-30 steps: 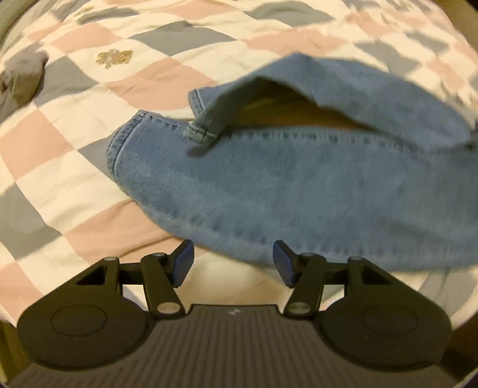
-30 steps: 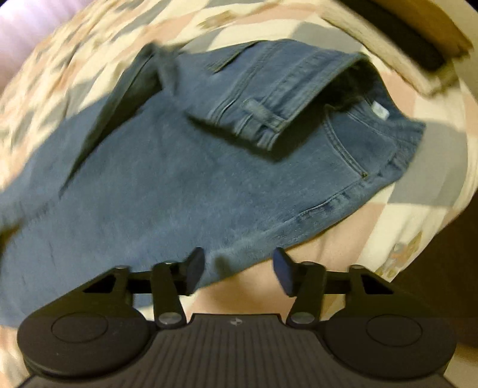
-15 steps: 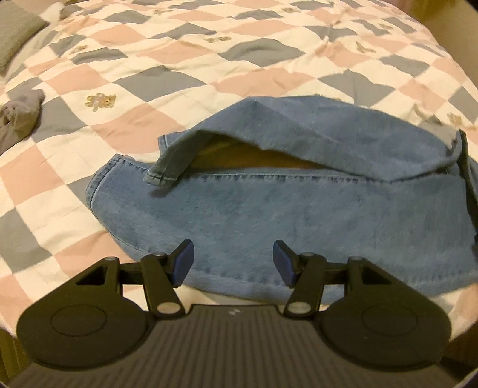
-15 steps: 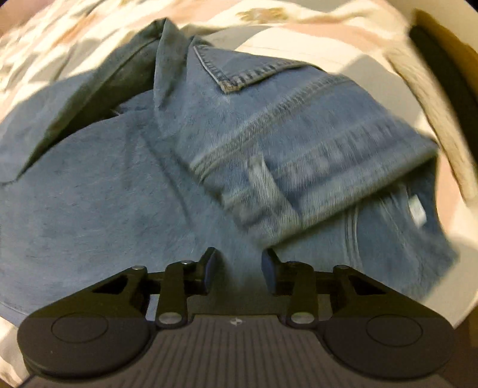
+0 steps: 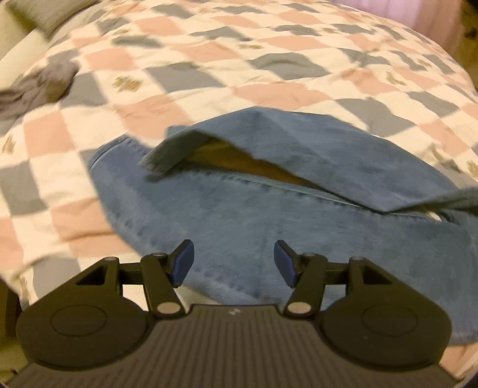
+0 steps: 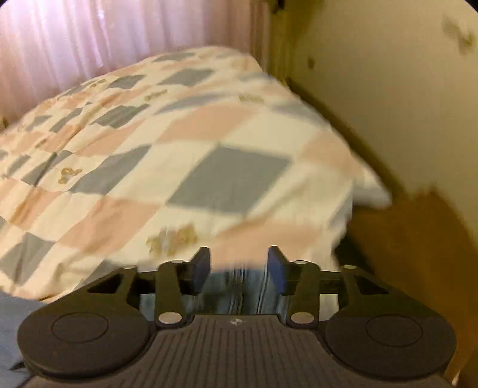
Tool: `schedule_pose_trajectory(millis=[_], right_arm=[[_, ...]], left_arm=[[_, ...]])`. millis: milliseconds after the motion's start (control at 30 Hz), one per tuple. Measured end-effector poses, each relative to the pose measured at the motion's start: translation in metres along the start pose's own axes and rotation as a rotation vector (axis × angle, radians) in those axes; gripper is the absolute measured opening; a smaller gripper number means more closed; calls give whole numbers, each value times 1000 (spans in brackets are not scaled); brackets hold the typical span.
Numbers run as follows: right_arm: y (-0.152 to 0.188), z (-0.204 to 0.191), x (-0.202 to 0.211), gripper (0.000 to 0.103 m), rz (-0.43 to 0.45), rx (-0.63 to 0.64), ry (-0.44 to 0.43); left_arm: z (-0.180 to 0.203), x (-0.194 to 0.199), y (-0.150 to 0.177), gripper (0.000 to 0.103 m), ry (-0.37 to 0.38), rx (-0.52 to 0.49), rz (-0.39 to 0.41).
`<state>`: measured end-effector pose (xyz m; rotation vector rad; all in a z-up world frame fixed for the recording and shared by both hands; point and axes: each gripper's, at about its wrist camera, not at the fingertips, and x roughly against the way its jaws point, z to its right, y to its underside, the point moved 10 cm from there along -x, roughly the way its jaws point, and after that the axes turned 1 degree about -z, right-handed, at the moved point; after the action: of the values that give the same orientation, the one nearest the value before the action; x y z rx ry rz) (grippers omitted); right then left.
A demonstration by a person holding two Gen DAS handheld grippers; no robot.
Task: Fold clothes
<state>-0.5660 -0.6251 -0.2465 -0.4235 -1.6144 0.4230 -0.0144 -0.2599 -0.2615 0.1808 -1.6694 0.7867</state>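
Observation:
Blue jeans [image 5: 269, 215] lie across the checked quilt [image 5: 185, 59], one leg folded over the other with a raised flap and its hem [image 5: 155, 162] at the left. My left gripper [image 5: 234, 262] hangs open just above the lower leg, nothing between its pads. In the right wrist view my right gripper [image 6: 239, 265] is over the bed's corner, jaws opening. A blurred band of denim [image 6: 236, 286] shows low between and behind its fingers; the pads do not visibly press on it. More denim [image 6: 12, 328] sits at the lower left.
A crumpled grey garment [image 5: 41, 86] lies at the quilt's left side, with a grey pillow [image 5: 47, 15] behind it. Pink curtains [image 6: 119, 32] hang past the bed. A pale wall [image 6: 388, 89] and wooden floor [image 6: 418, 253] border the bed's right edge.
The right gripper narrowed over the folded waistband, then swung away and up to the bed's corner, its jaws now wider. The left gripper drifted slightly and rolled; the jeans' flap sits further left in view.

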Motion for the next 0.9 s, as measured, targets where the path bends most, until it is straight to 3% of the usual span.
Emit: schedule_pose_trajectory(millis=[67,167,300,367,467,533,600,633,667,700,767,900], right_arm=[[47,9,9,47,-71,-87,-45],[147,19,23,47,-230,-264,-77],[253,28,45,47,-361,-530,-96],[279,33,53,47,-347,-610,-82],[296,36,58,55,-295,-660,-55],[300,33,61,55,-252,-669,-46],[304,34,64,55,-215,-688,-42],[306,34,65,55,-198,-705,-46],[308,33,66,55,-182,-725,-49],[311,33,67,55,-169,-746,-51],[315,31,67,55,-144,-792,-50],[320,29,76,55,-114,-836,-30]], left_arm=[[-28,-8,3,56,-9,102,-21],[-80,-27,8,57,-4,301,-50],[-142,-61,14,57,60,583,-55],[-166,-83,17,60,121,720,-57],[-185,-119,26,58,211,869,-79],[-193,-139,34,52,230,915,-72],[-202,-151,32,39,280,968,-38],[-208,-154,26,30,306,983,-11],[-214,-156,20,29,319,985,5],[-219,-155,13,27,319,962,13],[-225,-146,-4,11,313,890,36],[-206,-51,-40,8,324,580,264]])
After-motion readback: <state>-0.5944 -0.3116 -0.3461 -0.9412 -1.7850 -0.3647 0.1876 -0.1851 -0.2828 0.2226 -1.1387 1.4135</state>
